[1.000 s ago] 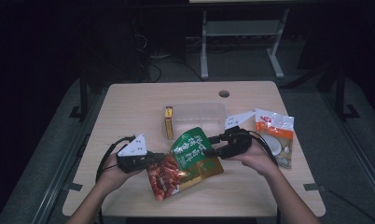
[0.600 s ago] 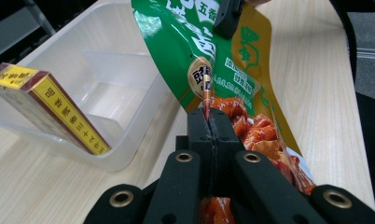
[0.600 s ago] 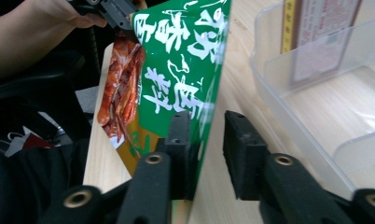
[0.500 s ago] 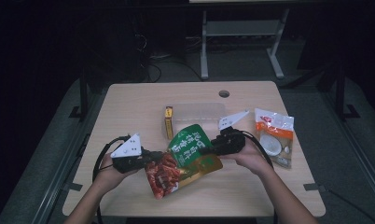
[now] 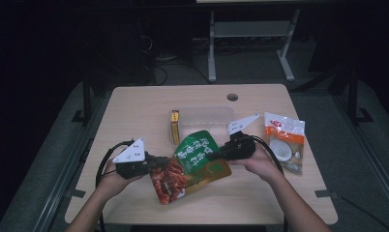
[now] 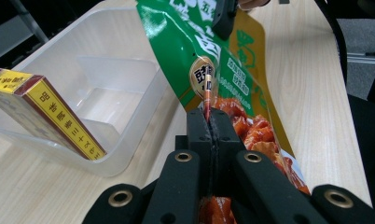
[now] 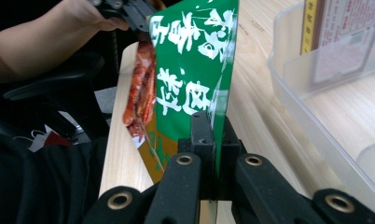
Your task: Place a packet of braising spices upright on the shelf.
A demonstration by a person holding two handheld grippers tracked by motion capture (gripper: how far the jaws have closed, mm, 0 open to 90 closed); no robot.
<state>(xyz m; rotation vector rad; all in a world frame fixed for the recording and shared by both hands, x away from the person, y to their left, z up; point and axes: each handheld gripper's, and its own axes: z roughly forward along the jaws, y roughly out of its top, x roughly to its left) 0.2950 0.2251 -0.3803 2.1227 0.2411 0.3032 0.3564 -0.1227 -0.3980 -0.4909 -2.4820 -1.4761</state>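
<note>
1. My left gripper (image 5: 156,162) sits toward the near left part of the light wooden table (image 5: 134,111). Its jaws are pressed together on the red, picture-printed edge of a glossy green and red foil snack pouch (image 5: 192,164); in the left gripper view the pouch edge (image 6: 207,100) rises straight out from between my black jaws.
2. My right gripper (image 5: 220,153) comes in from the right, near the table's middle. Its jaws are clamped tight on the green edge of the same pouch; in the right gripper view the green panel (image 7: 195,70) stands upright out of the closed jaws.
3. The pouch spans the gap between the two grippers, held at opposite edges. It hangs tilted, green end toward the far side, red end toward the near edge. I cannot tell whether its lower corner touches the table.
4. Just beyond the pouch, toward the far edge, stands a clear rectangular plastic bin (image 5: 204,121). A flat yellow and brown carton (image 5: 174,126) leans at its left wall.
5. Toward the right edge lies a clear bag with an orange top and white contents (image 5: 284,140), flat on the table, well apart from the pouch.
</note>
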